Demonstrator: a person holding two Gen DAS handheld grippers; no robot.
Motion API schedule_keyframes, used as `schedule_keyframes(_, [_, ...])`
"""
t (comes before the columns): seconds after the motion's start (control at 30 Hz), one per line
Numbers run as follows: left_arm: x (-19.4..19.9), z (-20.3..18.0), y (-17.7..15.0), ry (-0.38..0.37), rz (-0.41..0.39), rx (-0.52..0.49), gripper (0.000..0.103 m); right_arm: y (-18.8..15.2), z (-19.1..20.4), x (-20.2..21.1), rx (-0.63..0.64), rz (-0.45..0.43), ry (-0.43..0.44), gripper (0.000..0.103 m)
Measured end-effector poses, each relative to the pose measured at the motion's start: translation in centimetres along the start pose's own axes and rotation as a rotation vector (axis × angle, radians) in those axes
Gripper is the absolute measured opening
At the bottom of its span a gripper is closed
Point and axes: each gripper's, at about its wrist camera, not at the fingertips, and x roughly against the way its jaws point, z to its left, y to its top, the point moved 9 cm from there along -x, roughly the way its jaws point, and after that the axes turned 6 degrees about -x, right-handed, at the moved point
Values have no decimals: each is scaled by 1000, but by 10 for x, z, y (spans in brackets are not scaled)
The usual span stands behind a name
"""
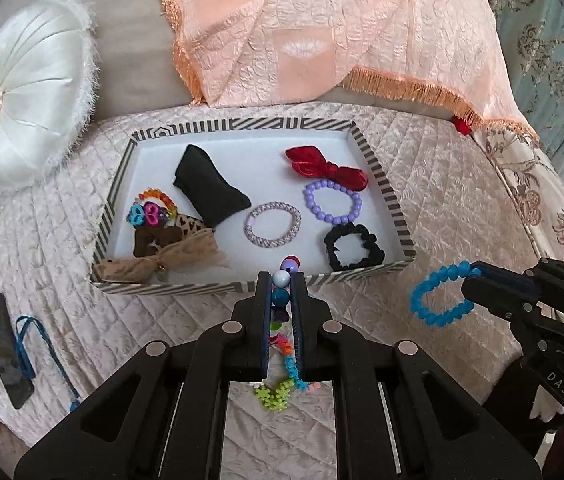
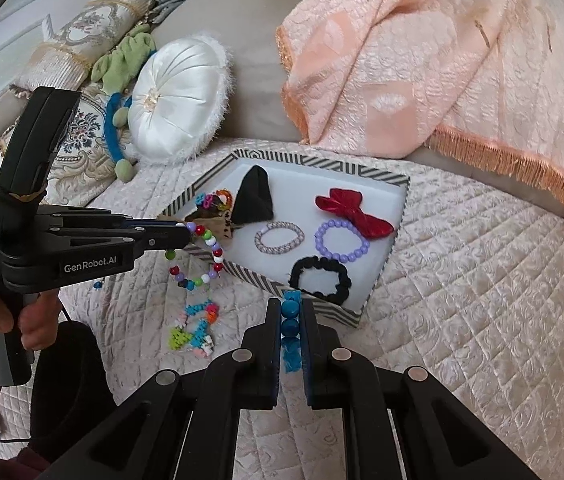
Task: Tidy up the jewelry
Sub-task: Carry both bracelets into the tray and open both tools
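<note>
- Quilted cream bedspread point(image 1: 442, 208) lay beneath both grippers.
- Left gripper point(image 1: 282, 280) pinched a multicoloured bead bracelet point(image 2: 202, 256); right gripper point(image 2: 291, 308) clamped a blue bead bracelet point(image 1: 438, 300).
- At twelve o'clock, the striped tray point(image 1: 378, 184) held a purple bead bracelet point(image 1: 332, 202), black scrunchie point(image 1: 352, 248), red velvet bow point(image 1: 324, 168) and black pouch point(image 1: 210, 188).
- At ten o'clock sat a round satin cushion point(image 1: 26, 100).

The left gripper point(image 1: 282, 280) is clamping a multicoloured bead bracelet point(image 1: 281, 278), its jaws closed on the strand above the quilted bedspread point(image 1: 454, 216). The right gripper point(image 1: 472, 276) is gripping a blue bead bracelet point(image 1: 436, 298), which is hanging as an open loop. A striped tray point(image 1: 382, 188) is lying beyond both, holding a red velvet bow point(image 1: 324, 166), a purple bead bracelet point(image 1: 332, 202), a black scrunchie point(image 1: 352, 246) and a black pouch point(image 1: 208, 184)
</note>
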Motion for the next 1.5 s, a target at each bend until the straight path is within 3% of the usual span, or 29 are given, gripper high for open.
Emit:
schedule_keyframes(0.63, [-16, 49, 68, 72, -1, 49, 8, 61, 10, -52, 7, 21, 33, 8])
schedule_keyframes(0.93, [-56, 53, 102, 84, 26, 44, 8, 81, 13, -93, -10, 56, 69, 8])
schedule_keyframes(1.27, [-124, 57, 130, -12, 80, 114, 8, 98, -7, -148, -79, 103, 112, 8])
schedule_keyframes(1.5, [-161, 85, 125, 29, 139, 170, 8, 105, -53, -194, -137, 162, 4, 8])
